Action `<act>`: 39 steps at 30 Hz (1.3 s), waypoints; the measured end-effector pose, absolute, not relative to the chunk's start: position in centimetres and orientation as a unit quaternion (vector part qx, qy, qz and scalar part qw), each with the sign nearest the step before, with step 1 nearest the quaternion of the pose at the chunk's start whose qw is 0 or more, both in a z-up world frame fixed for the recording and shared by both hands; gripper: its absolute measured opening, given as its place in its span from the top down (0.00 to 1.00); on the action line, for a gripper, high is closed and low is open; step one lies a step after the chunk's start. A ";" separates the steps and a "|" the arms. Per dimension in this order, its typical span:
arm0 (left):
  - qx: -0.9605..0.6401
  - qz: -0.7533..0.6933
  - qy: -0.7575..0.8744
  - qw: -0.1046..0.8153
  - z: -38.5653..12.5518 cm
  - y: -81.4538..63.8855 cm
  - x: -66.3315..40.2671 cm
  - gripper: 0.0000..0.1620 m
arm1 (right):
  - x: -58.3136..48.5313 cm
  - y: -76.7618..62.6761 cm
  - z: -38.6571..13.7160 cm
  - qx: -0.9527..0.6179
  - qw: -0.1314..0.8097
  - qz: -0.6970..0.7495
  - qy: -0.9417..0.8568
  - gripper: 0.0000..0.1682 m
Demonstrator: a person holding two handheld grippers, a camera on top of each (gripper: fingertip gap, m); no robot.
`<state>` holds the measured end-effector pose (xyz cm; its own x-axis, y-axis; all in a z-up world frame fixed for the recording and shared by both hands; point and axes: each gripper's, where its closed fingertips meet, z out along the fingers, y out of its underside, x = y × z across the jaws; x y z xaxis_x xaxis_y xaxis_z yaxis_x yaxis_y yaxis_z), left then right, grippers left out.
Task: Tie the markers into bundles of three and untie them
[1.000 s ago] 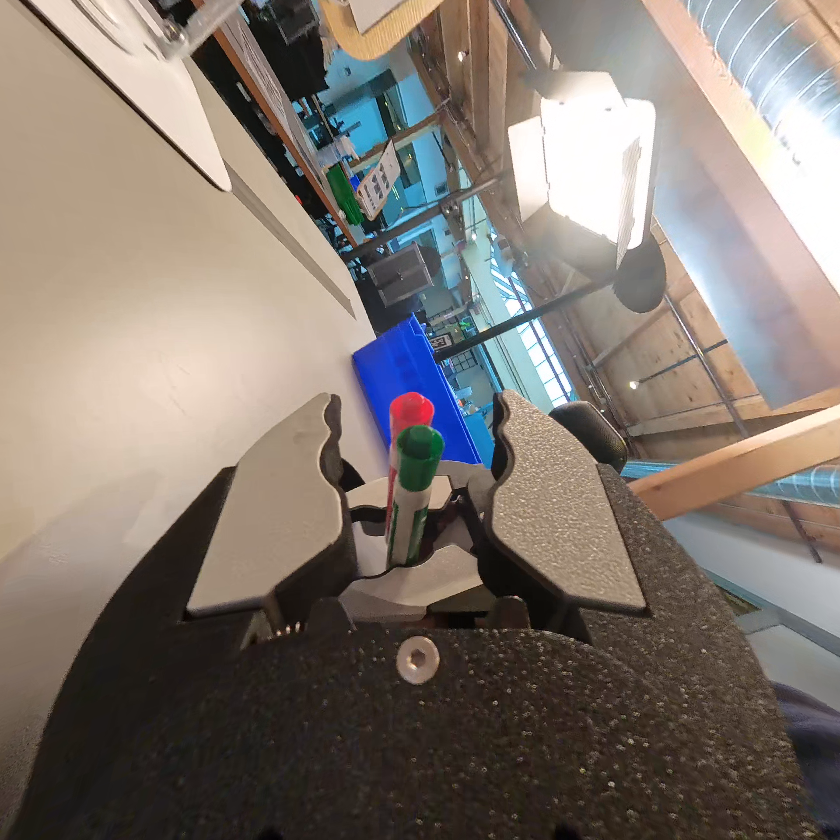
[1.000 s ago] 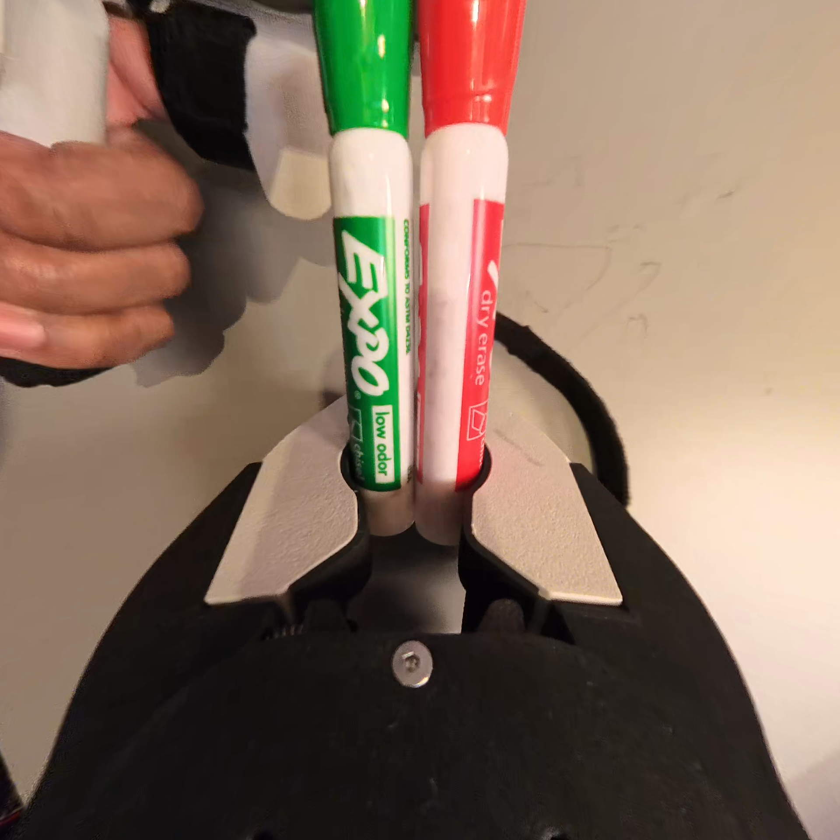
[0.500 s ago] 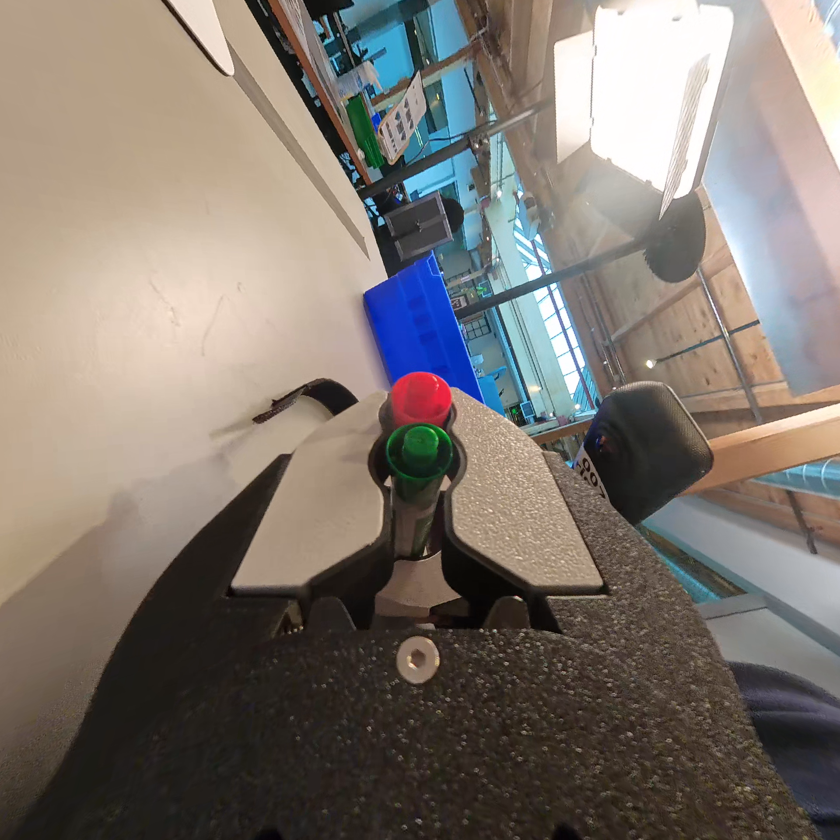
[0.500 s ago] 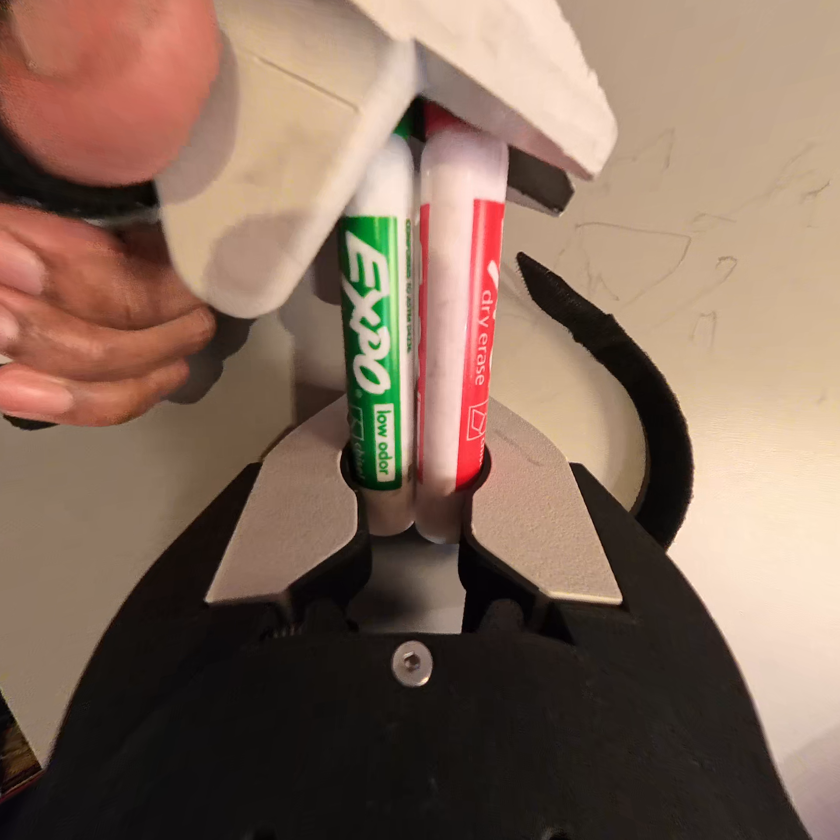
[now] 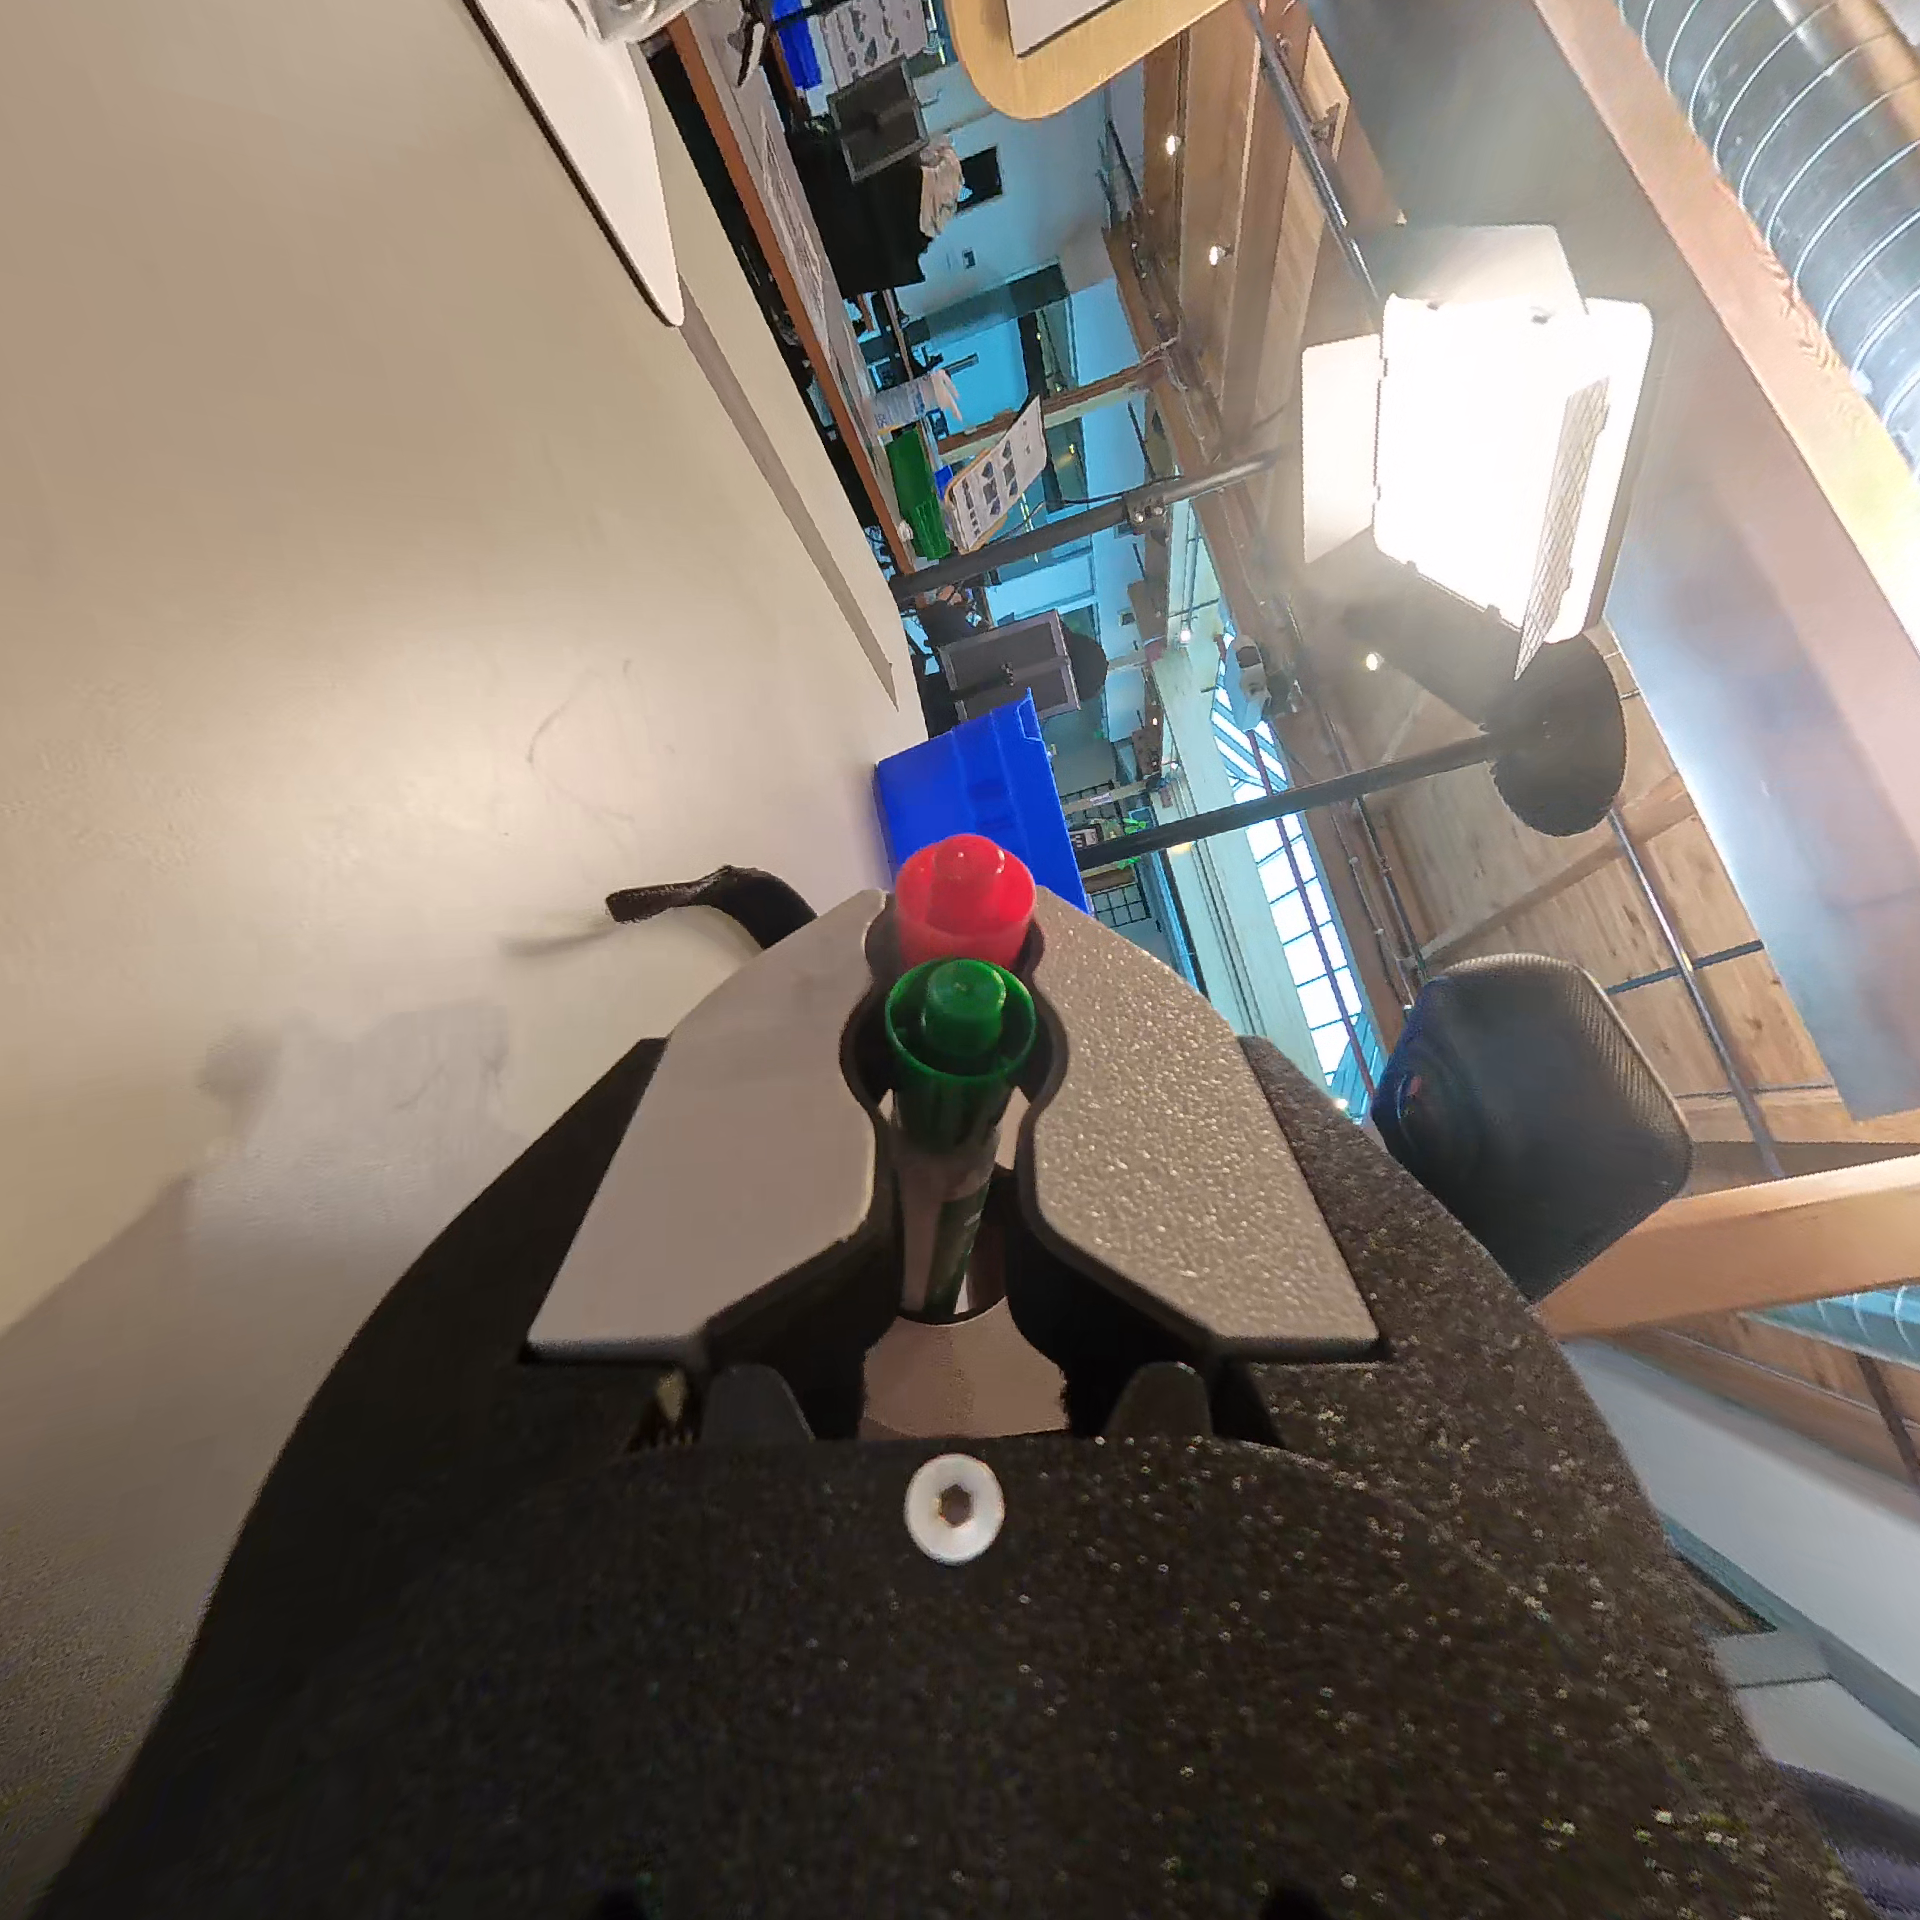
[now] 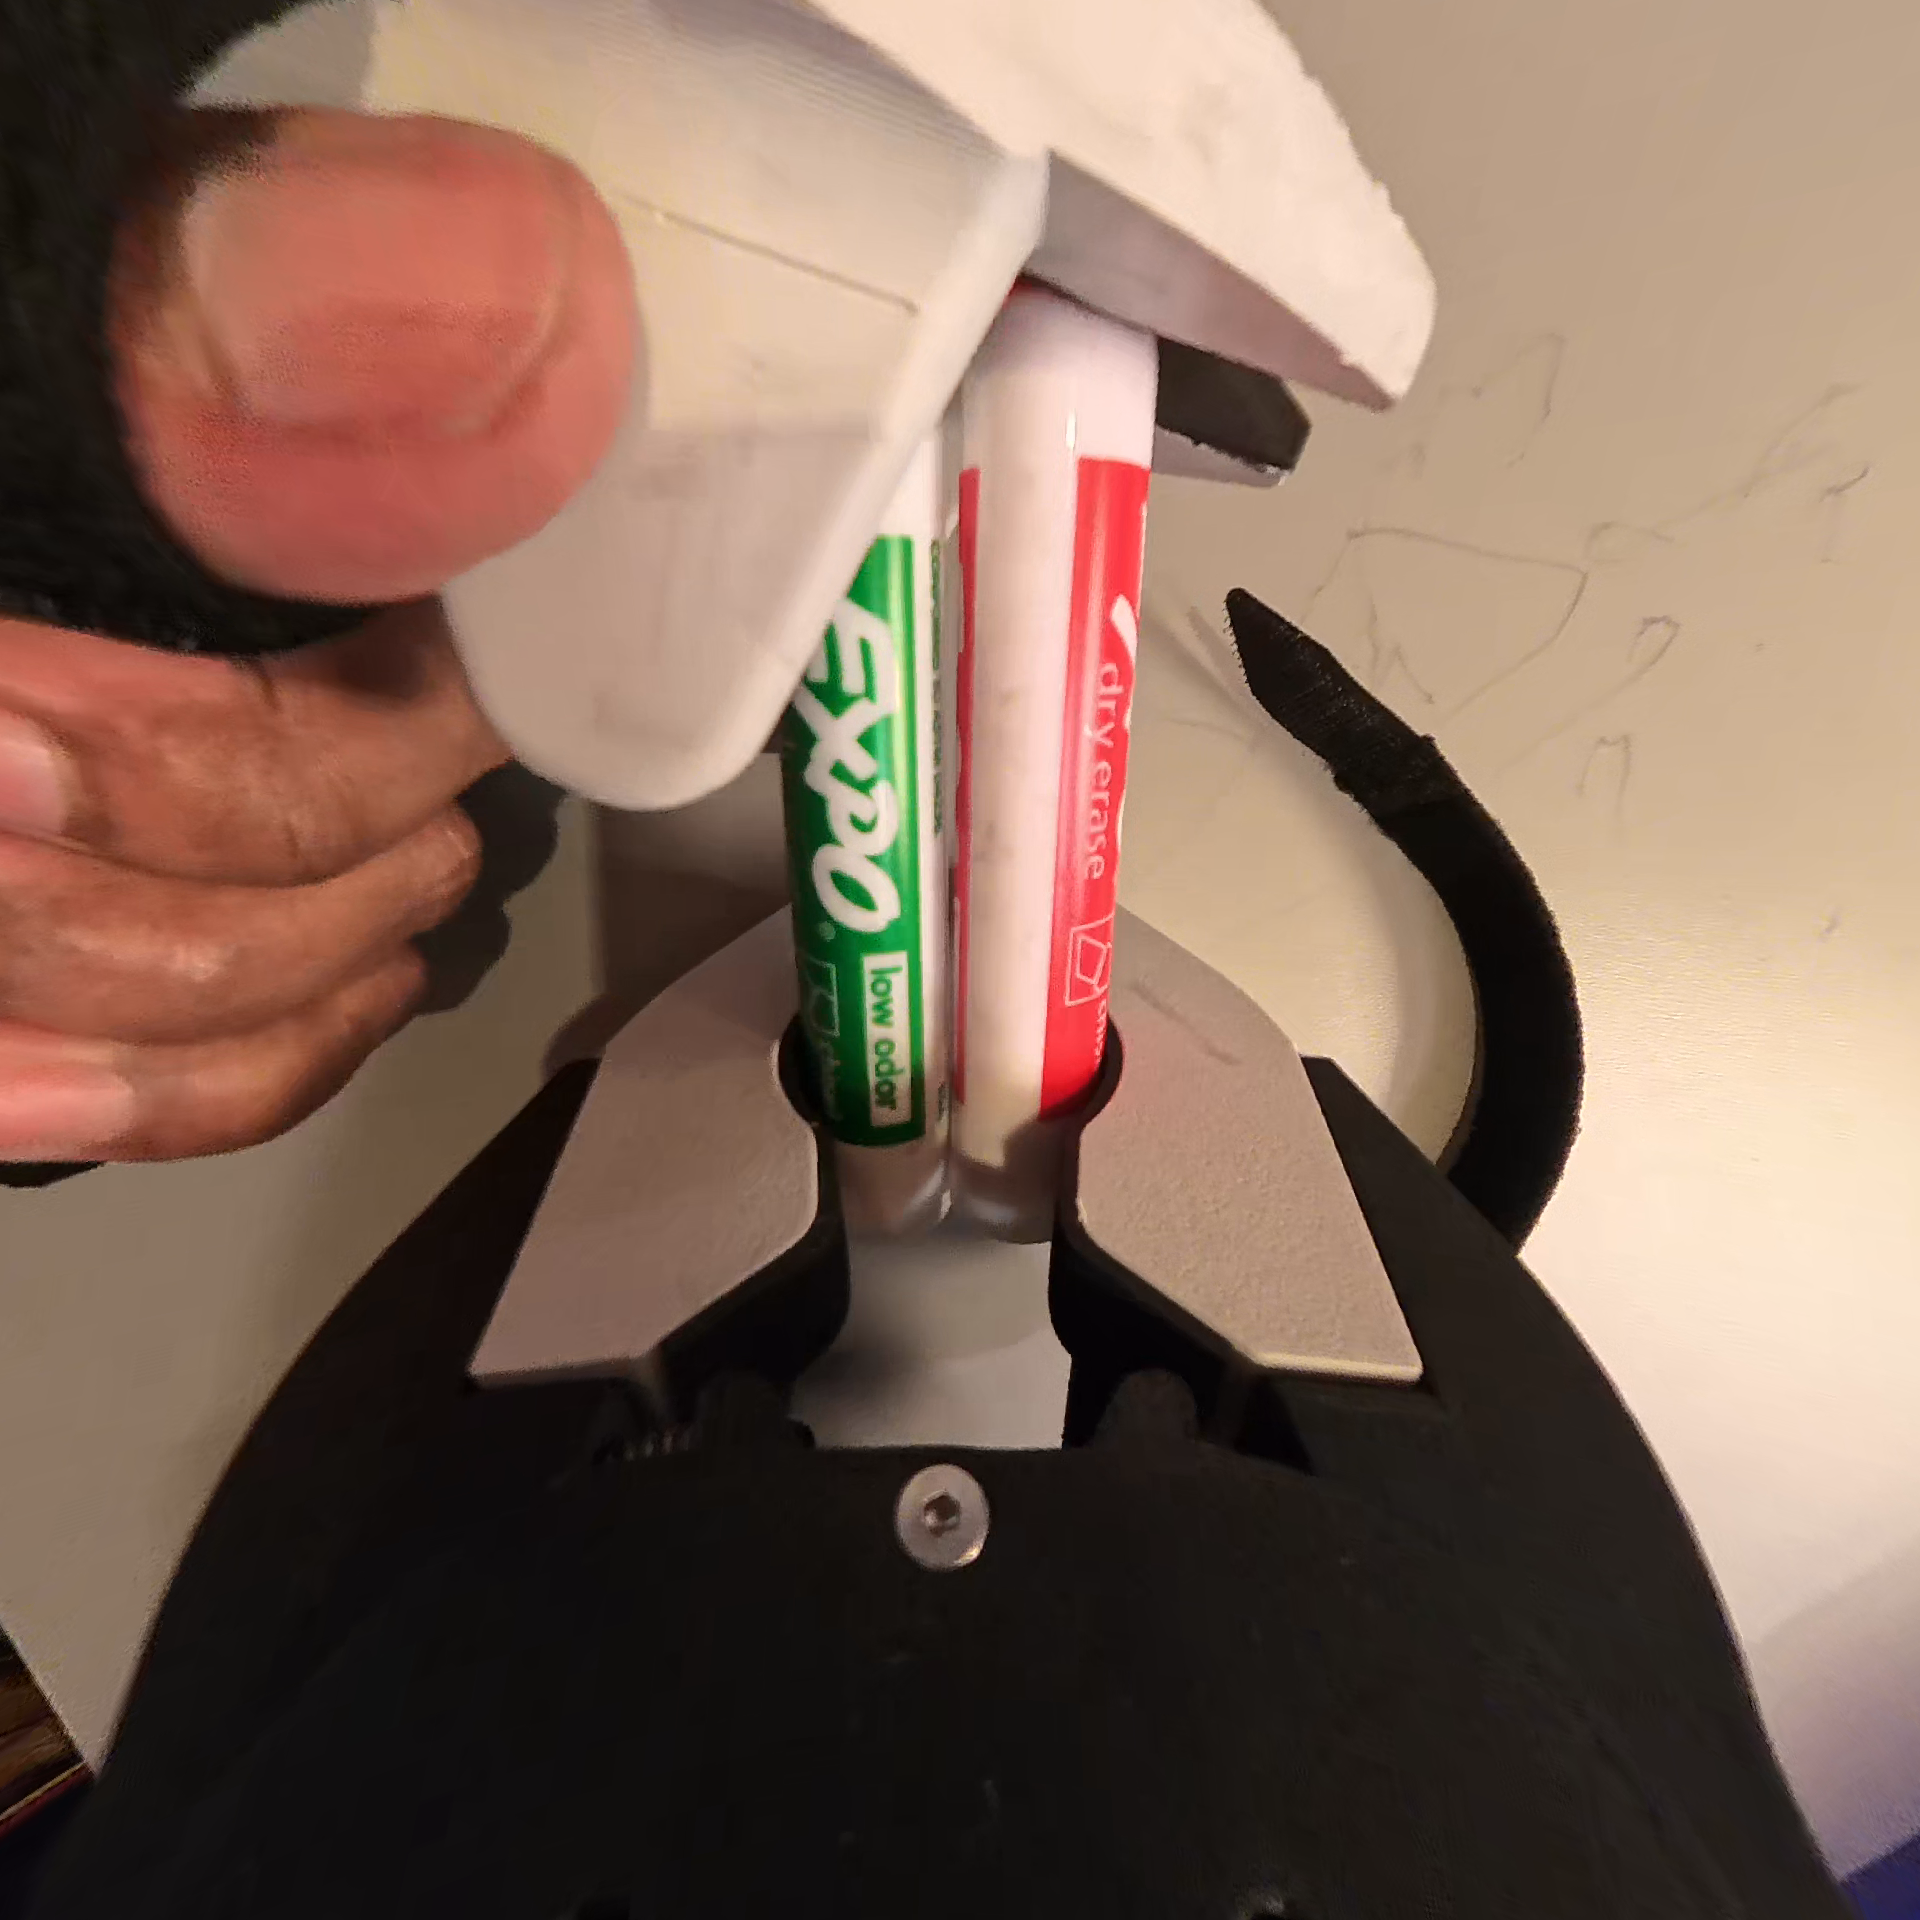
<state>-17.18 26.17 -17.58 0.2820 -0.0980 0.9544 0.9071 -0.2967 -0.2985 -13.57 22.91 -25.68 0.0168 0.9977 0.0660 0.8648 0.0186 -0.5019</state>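
Your right gripper (image 6: 951,1091) is clamped on the tail ends of two markers lying side by side, the green marker (image 6: 868,862) and the red marker (image 6: 1049,790), which keeps them parallel. Your left gripper (image 5: 961,997) is closed over their cap ends, so in the left wrist view you look straight down the green cap with the red one just behind it. Held at both ends like this, the pair seems steadied for wrapping or unwrapping. Only two markers show; a third may be hidden behind them, but the views do not settle that. A black strap (image 6: 1455,883) curls up loose just beside the red marker, its free end touching nothing. In the right wrist view your hand (image 6: 239,644) and the left gripper's white body cover the markers' upper halves and crowd the space on the green side. Beyond the cream tabletop (image 5: 312,623) sits a blue bin (image 5: 971,800), well apart
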 end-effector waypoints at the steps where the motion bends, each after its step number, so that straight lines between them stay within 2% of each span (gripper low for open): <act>1: -0.629 -0.501 -0.319 0.502 -17.4 26.1 -17.1 0.89 | -13.5 22.9 -25.7 -0.682 0.207 0.158 -0.683 0.74; 13: -0.634 -0.485 -0.297 0.524 -16.9 25.5 -16.2 0.89 | -13.2 22.8 -25.6 -0.681 0.200 0.144 -0.690 0.74; 32: -0.627 -0.554 -0.284 0.468 -18.1 25.1 -14.6 0.89 | -13.2 22.5 -25.6 -0.648 0.167 0.121 -0.733 0.74; 34: -0.626 -0.567 -0.274 0.461 -18.0 25.0 -14.6 0.88 | -13.2 22.7 -25.4 -0.648 0.168 0.116 -0.734 0.75; 37: -0.609 -0.589 -0.259 0.465 -17.3 24.7 -15.1 0.79 | -13.1 23.0 -25.1 -0.645 0.163 0.107 -0.739 0.75; 39: -0.601 -0.586 -0.258 0.479 -16.9 24.6 -16.1 0.80 | -13.2 22.9 -25.0 -0.643 0.157 0.107 -0.742 0.75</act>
<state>-16.11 24.56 -16.89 0.1806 -0.2499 0.9513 0.8712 -0.4082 -0.2726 -13.15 22.95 -24.98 -0.1240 0.9876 0.0966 0.9204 0.1509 -0.3608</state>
